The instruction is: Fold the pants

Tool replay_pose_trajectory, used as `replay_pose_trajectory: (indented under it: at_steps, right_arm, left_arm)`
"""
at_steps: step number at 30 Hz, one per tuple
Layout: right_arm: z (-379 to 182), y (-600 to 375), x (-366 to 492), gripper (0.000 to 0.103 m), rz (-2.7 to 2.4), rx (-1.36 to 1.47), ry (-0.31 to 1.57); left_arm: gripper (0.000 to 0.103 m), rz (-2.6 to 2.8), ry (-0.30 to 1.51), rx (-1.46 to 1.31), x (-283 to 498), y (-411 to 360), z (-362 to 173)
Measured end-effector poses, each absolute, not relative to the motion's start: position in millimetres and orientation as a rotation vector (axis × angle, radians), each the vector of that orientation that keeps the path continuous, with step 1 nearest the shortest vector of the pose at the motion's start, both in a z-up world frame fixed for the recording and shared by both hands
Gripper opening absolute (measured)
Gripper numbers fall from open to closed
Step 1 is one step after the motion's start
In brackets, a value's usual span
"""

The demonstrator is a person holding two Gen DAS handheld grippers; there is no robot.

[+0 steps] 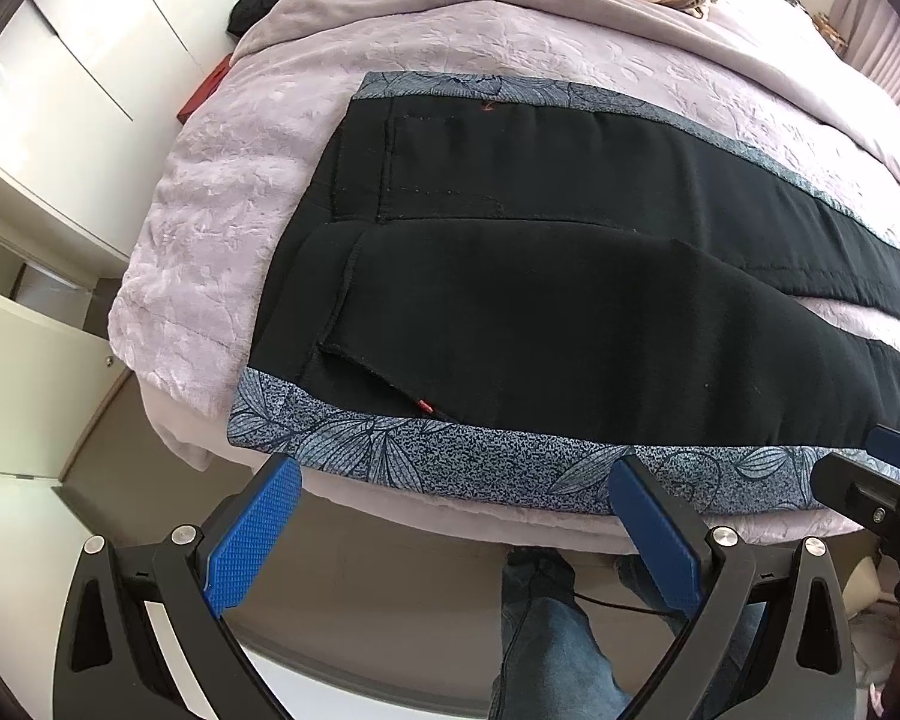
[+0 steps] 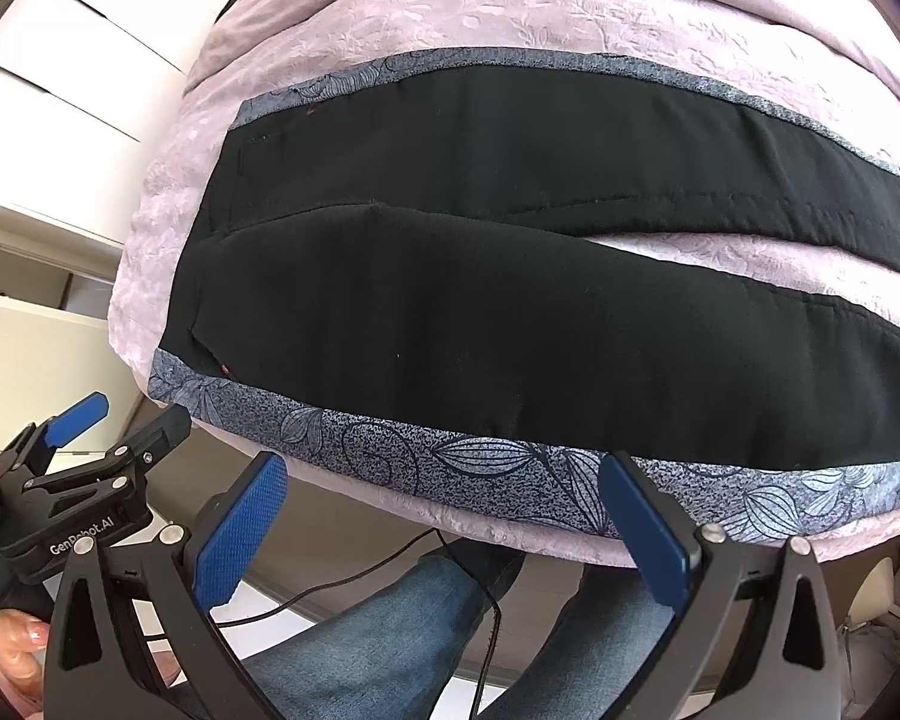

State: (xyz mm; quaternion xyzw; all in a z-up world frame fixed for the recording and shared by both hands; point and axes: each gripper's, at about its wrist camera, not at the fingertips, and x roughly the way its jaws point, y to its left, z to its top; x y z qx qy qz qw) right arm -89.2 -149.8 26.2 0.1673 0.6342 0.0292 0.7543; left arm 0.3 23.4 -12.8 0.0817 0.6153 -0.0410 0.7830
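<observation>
Black pants with floral grey side bands lie flat along the bed's near edge, legs slightly parted; both tongs, left and right, spread, empty.

Left wrist view: looks forward between the spread blue-padded left tongs, from just off the near edge of the lilac quilted bed, angled slightly downward across it. Right wrist view: the same low, close station beside the bed edge, seen between the spread blue-padded right tongs. Shared field: the black pants with grey leaf-print side bands laid flat on the bed, and the white cabinet fronts at left. Each view catches the other tongs at its margin.
</observation>
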Motion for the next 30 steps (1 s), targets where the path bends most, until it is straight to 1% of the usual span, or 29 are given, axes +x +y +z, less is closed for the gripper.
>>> replay_pose_trajectory:
  at_steps: [17, 30]
  right_arm:
    - [24.0, -151.9, -91.0, 0.103, 0.054, 0.379, 1.386]
    - [15.3, -152.7, -94.2, 0.103, 0.051, 0.385, 1.403]
  left_arm:
    - [0.103, -0.111, 1.347, 0.186, -0.9, 18.1, -16.6]
    - [0.103, -0.118, 1.380, 0.154, -0.2, 21.9, -29.3]
